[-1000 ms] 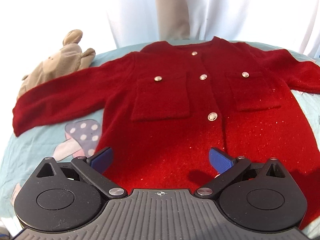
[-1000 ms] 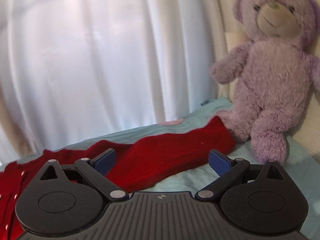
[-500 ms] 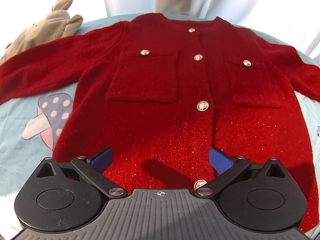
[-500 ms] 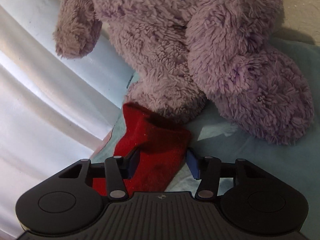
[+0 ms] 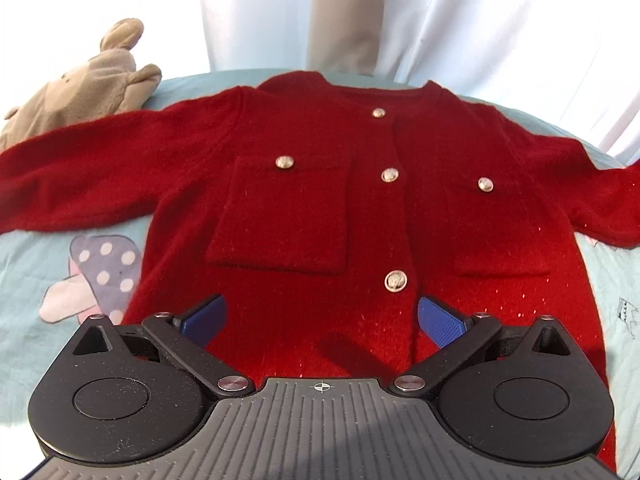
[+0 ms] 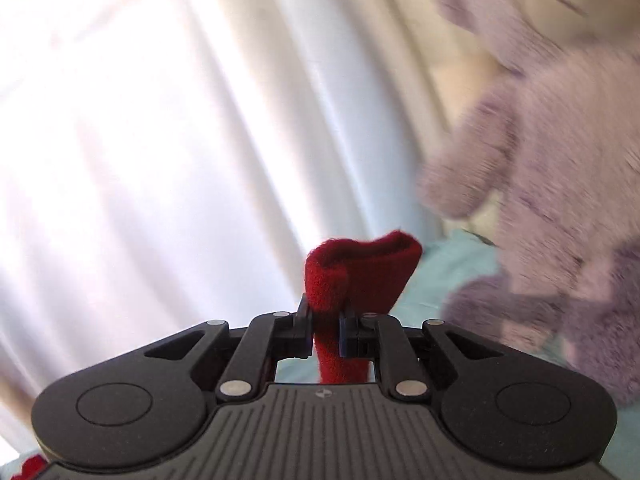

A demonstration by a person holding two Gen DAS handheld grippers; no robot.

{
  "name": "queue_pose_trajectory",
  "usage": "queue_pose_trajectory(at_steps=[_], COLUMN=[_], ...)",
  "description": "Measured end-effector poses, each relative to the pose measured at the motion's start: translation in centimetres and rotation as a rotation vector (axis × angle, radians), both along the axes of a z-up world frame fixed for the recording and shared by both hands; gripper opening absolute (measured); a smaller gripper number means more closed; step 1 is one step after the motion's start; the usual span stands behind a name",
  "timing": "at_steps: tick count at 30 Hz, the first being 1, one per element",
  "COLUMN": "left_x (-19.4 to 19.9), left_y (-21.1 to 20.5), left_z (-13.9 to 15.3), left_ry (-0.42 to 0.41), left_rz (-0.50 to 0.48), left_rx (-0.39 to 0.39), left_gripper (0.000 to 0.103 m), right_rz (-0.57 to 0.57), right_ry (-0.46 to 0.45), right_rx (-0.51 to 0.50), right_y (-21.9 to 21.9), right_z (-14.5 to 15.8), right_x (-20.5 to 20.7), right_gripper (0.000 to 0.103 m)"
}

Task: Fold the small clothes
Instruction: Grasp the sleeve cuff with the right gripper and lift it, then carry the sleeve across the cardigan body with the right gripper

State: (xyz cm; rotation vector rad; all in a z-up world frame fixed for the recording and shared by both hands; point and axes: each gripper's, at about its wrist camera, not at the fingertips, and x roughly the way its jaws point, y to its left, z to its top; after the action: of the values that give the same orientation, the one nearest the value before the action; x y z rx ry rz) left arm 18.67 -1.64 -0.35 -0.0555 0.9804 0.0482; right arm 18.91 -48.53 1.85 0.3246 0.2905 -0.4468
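Observation:
A small red cardigan [image 5: 304,184] with gold buttons lies flat, front up, on a light blue bed sheet [image 5: 36,272]. Its two sleeves spread out left and right. My left gripper [image 5: 320,320] is open and empty over the cardigan's lower hem, blue pads either side of the button line. My right gripper [image 6: 325,330] is shut on the red sleeve cuff [image 6: 360,268], which stands up above the pads, lifted off the sheet.
A beige plush toy [image 5: 80,88] lies at the sheet's far left, beside the left sleeve. A large purple teddy bear [image 6: 560,184] sits right of the held cuff. White curtains [image 6: 180,140] hang behind the bed.
My right gripper has closed on the sleeve cuff and lifted it away from the teddy bear. My left gripper has drawn back slightly over the hem and stays open.

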Motion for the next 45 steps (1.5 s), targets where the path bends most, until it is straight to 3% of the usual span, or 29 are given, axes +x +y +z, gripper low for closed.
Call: queue_pose_trajectory(at_steps=[3, 6, 8, 9, 12, 15, 20, 22, 24, 29, 32, 34, 35, 36, 39, 45], left_x=[0.9, 2.1, 3.3, 3.8, 5.9, 8.9, 13.8, 15.2, 16.5, 18.0, 18.4, 18.6, 18.7, 18.9, 19.2, 18.2], left_y=[-0.1, -0.2, -0.4, -0.5, -1.2, -2.7, -6.2, -7.2, -8.0, -8.1, -8.1, -8.3, -8.4, -8.4, -7.9, -4.2], left_z=[1.2, 2.0, 2.5, 2.7, 2.9, 1.9, -1.3, -2.8, -4.5, -7.7, -8.3, -8.3, -8.2, -8.2, -7.4, -1.3], left_ry=[-0.051, -0.092, -0.108, -0.116, -0.140, -0.122, -0.057, -0.017, 0.050, 0.127, 0.110, 0.112, 0.109, 0.110, 0.109, -0.072], left_rz=[0.004, 0.007, 0.000, -0.011, -0.050, -0.105, -0.189, -0.201, -0.203, -0.188, -0.183, -0.183, -0.177, -0.175, -0.167, -0.217], left_rx=[-0.021, -0.056, -0.088, -0.110, -0.176, -0.277, -0.411, -0.443, -0.465, -0.599, -0.647, -0.653, -0.637, -0.625, -0.652, -0.617], left_gripper=[0.103, 0.103, 0.103, 0.103, 0.103, 0.103, 0.101, 0.083, 0.076, 0.072, 0.068, 0.042, 0.035, 0.011, 0.012, 0.012], right_rz=[0.252, 0.495, 0.605, 0.632, 0.597, 0.507, 0.428, 0.418, 0.410, 0.375, 0.356, 0.349, 0.342, 0.339, 0.334, 0.315], right_ry=[-0.005, 0.042, 0.147, 0.191, 0.254, 0.284, 0.296, 0.291, 0.282, 0.274, 0.269, 0.263, 0.262, 0.256, 0.232, 0.210], right_rx=[-0.138, -0.145, -0.084, -0.039, 0.067, 0.175, 0.208, 0.228, 0.244, 0.261, 0.266, 0.271, 0.274, 0.280, 0.302, 0.339], right_y=[9.7, 17.6, 20.9, 21.7, 20.8, 17.6, 14.7, 13.8, 13.8, 12.8, 12.3, 12.1, 12.1, 11.9, 11.4, 10.8], right_z=[1.2, -1.2, -3.8, -5.1, -7.9, -8.8, -9.5, -8.5, -8.2, -8.2, -8.2, -8.3, -8.4, -8.4, -8.5, -8.0], right_x=[1.0, 2.3, 2.9, 2.5, 1.7, -0.7, -1.9, -3.5, -4.0, -5.8, -6.4, -6.3, -6.2, -6.0, -5.4, -4.2], right_gripper=[0.011, 0.013, 0.034, 0.038, 0.039, 0.040, 0.042, 0.044, 0.045, 0.047, 0.047, 0.047, 0.047, 0.047, 0.046, 0.046])
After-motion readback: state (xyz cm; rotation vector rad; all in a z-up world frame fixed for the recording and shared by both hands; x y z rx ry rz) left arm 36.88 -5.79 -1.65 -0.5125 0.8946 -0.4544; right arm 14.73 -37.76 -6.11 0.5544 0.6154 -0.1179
